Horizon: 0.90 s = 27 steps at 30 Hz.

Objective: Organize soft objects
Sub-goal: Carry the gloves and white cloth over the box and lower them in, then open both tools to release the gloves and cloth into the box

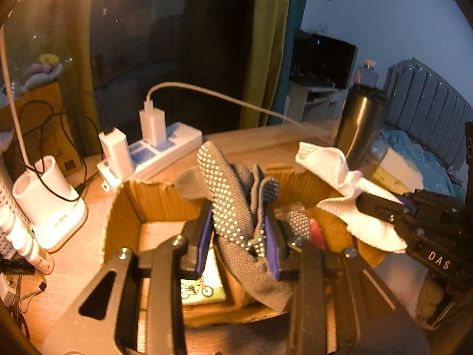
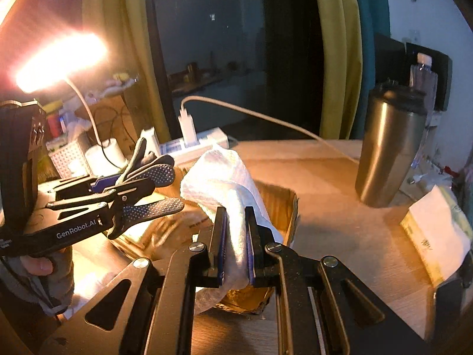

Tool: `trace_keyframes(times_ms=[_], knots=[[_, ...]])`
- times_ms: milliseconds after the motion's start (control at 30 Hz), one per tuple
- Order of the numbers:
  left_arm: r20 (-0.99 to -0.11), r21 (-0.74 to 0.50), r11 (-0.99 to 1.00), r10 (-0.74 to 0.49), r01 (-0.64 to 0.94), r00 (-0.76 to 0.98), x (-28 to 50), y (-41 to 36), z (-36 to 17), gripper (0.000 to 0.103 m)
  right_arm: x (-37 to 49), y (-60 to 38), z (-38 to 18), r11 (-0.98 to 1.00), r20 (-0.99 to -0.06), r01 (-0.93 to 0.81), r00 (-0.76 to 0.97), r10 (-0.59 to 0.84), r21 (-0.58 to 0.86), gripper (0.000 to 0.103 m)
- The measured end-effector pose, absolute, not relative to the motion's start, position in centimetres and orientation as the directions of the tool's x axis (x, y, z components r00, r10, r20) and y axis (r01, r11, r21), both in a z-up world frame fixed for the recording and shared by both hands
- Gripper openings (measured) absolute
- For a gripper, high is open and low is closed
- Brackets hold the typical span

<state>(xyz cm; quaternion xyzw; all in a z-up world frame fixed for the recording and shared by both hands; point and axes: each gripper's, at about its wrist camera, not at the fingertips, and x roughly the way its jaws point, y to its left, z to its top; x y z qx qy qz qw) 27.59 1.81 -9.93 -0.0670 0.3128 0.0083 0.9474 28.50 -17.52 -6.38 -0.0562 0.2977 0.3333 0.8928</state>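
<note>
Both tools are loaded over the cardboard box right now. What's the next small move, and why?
Probably lower the left tool a little and open it. It is shut on the grey dotted glove, which already hangs over the open cardboard box, so it should drop inside. The right tool grips the white cloth beside it; releasing one at a time avoids tangling.

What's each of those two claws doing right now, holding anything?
Left gripper: closed on a grey dotted glove, over the cardboard box.
Right gripper: closed on a white cloth.
</note>
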Motion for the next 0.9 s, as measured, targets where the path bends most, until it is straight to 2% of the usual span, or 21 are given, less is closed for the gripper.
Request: trace_keyframes(times_ms=[300, 433, 500, 567, 633, 700, 900], knots=[[-0.702, -0.103, 0.992, -0.025, -0.067, 0.712, 29.0, 1.2, -12.0, 0.034, 29.8, -16.7, -9.1, 0.798, -0.633, -0.6, 0.599, 0.49, 0.05, 0.012], [-0.715, -0.099, 0.993, -0.022, -0.07, 0.699, 28.9, 1.2, -12.2, 0.036, 29.6, -16.5, -9.3, 0.803, -0.643, -0.594, 0.601, 0.475, 0.038, 0.015], [-0.71, -0.096, 0.993, -0.02, -0.068, 0.704, 28.7, 1.1, -11.9, 0.039, 29.5, -16.5, -9.3, 0.802, -0.646, -0.596, 0.598, 0.475, 0.039, 0.019], [-0.703, -0.099, 0.993, -0.022, -0.067, 0.711, 28.5, 1.3, -11.5, 0.058, 29.4, -16.6, -9.2, 0.801, -0.647, -0.597, 0.594, 0.478, 0.045, 0.027], [-0.689, -0.103, 0.993, -0.025, -0.063, 0.725, 28.1, 1.2, -10.9, 0.063, 29.3, -16.6, -9.0, 0.8, -0.643, -0.598, 0.594, 0.484, 0.05, 0.036], [-0.679, -0.102, 0.993, -0.024, -0.061, 0.734, 27.9, 1.1, -10.4, 0.063, 28.8, -16.6, -8.6, 0.797, -0.637, -0.602, 0.594, 0.491, 0.053, 0.041], [-0.663, -0.105, 0.993, -0.027, -0.057, 0.748, 26.8, 0.9, -9.2, 0.064, 27.6, -16.8, -7.5, 0.798, -0.617, -0.601, 0.613, 0.494, 0.042, 0.041]])
